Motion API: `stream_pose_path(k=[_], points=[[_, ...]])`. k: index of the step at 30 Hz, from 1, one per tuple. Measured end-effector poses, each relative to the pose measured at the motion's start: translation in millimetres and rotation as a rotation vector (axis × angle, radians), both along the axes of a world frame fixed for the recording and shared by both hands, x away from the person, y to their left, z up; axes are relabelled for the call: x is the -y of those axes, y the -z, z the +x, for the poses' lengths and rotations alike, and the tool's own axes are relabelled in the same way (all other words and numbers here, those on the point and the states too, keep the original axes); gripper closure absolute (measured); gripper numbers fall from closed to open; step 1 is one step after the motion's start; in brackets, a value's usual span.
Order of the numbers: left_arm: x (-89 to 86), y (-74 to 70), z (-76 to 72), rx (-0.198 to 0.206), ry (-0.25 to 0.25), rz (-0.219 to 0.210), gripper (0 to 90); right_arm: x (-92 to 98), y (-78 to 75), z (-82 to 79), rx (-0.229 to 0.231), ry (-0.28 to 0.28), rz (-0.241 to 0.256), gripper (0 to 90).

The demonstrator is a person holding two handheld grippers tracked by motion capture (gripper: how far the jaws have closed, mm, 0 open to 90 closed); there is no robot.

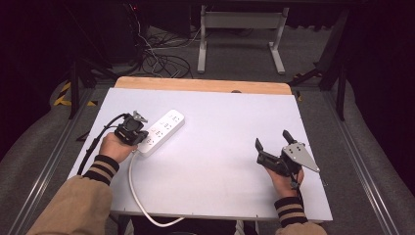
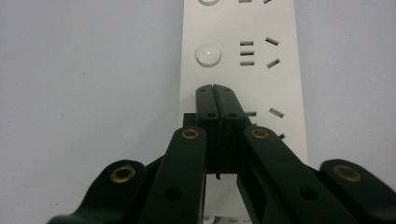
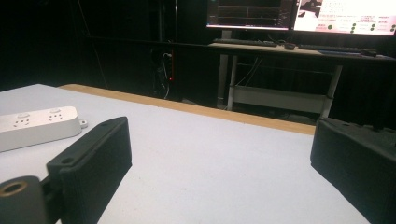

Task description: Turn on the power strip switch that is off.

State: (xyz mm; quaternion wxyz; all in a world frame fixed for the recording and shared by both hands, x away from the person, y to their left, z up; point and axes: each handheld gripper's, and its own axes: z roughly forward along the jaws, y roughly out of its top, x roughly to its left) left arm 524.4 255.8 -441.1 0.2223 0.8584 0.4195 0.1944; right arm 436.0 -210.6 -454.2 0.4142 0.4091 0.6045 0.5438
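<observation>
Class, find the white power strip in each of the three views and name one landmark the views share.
High view: the white plastic power strip lies left of centre, at the left gripper.
Left gripper view: it runs up the middle, under the shut jaws.
Right gripper view: its end shows at the left edge.
Shared landmark: the white tabletop.

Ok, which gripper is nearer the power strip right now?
Left. The left gripper is over the near end of the white power strip, jaws closed above its face. The right gripper sits open far across the table.
</observation>
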Motion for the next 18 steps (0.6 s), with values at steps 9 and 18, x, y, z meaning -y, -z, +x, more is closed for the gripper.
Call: stream_pose_path(k=[9, 18], points=[[-0.8, 0.7, 0.6, -0.006, -0.007, -0.01, 90.0, 0.1, 0.0, -0.2, 0.0, 0.001, 0.001, 5.7], [0.9, 2.4, -0.4, 0.012, -0.016, -0.006, 90.0, 0.0, -0.2, -0.7, 0.002, 0.004, -0.002, 5.6]])
